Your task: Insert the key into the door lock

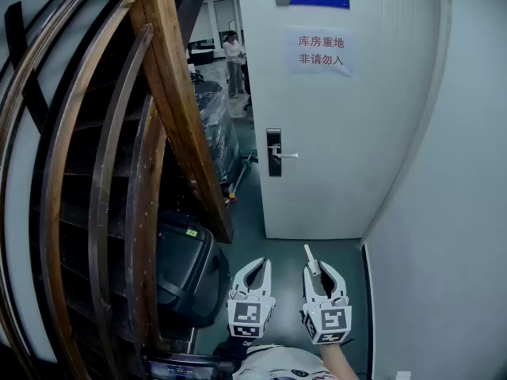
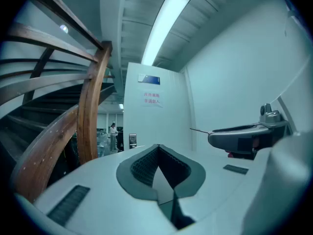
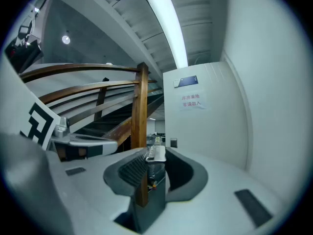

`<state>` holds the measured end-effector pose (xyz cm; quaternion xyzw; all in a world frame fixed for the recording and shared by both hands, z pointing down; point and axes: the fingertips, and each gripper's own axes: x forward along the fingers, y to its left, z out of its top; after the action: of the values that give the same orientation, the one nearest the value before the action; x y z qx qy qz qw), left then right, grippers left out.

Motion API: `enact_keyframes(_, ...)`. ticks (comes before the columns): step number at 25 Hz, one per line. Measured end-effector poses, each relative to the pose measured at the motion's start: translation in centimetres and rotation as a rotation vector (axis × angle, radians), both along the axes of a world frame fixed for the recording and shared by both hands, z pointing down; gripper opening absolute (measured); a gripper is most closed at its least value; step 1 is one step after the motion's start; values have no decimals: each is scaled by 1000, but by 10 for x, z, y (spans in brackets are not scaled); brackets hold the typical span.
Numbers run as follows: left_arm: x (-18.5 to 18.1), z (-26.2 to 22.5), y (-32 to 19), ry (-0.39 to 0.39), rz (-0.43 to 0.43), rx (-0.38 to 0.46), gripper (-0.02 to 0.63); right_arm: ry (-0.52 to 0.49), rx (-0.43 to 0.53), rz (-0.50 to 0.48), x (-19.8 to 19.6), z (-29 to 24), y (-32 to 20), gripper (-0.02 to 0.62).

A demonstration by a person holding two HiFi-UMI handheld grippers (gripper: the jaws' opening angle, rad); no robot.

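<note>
A white door (image 1: 333, 133) stands ahead with a dark lock plate and silver handle (image 1: 274, 152) on its left edge; the lock also shows small in the left gripper view (image 2: 132, 140) and the right gripper view (image 3: 173, 142). Low in the head view, my right gripper (image 1: 322, 271) is shut on a pale key (image 1: 311, 259), which pokes forward from between the jaws (image 3: 155, 153). It is well short of the door. Beside it on the left, my left gripper (image 1: 261, 263) is shut with nothing in it (image 2: 159, 147). Both point level at the door.
A curved wooden stair railing (image 1: 174, 93) fills the left side. A black case (image 1: 186, 271) sits on the floor under it. A pale wall (image 1: 444, 252) closes the right. The door carries a paper notice (image 1: 319, 51). A person (image 1: 234, 58) stands far off, past a wrapped stack (image 1: 214, 125).
</note>
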<state>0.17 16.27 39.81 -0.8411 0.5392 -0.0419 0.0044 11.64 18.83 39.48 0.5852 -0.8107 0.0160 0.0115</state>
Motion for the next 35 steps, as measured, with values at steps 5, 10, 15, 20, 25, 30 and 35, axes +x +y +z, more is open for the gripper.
enact_keyframes(5, -3, 3, -2, 2, -9, -4, 5, 2, -7, 3, 1, 4, -2, 117)
enact_keyframes(10, -3, 6, 0, 2, -8, -12, 5, -3, -13, 8, 0, 6, -1, 117)
enact_keyframes(15, -9, 12, 2, 0, -7, -29, 5, -24, -10, 22, 0, 9, 0, 118)
enact_keyframes(20, -19, 20, 3, 2, -11, -47, 5, -33, -27, 46, -2, 16, -1, 118)
enact_keyframes(25, -30, 27, 1, -2, -8, -63, 5, -29, -52, 53, -12, 25, -2, 118)
enact_keyframes(30, -42, 34, 0, -8, 14, -83, 5, -22, -74, 66, -28, 29, 1, 118)
enact_keyframes(35, -48, 41, -1, -12, 49, -102, 5, -17, -91, 76, -43, 34, 0, 118)
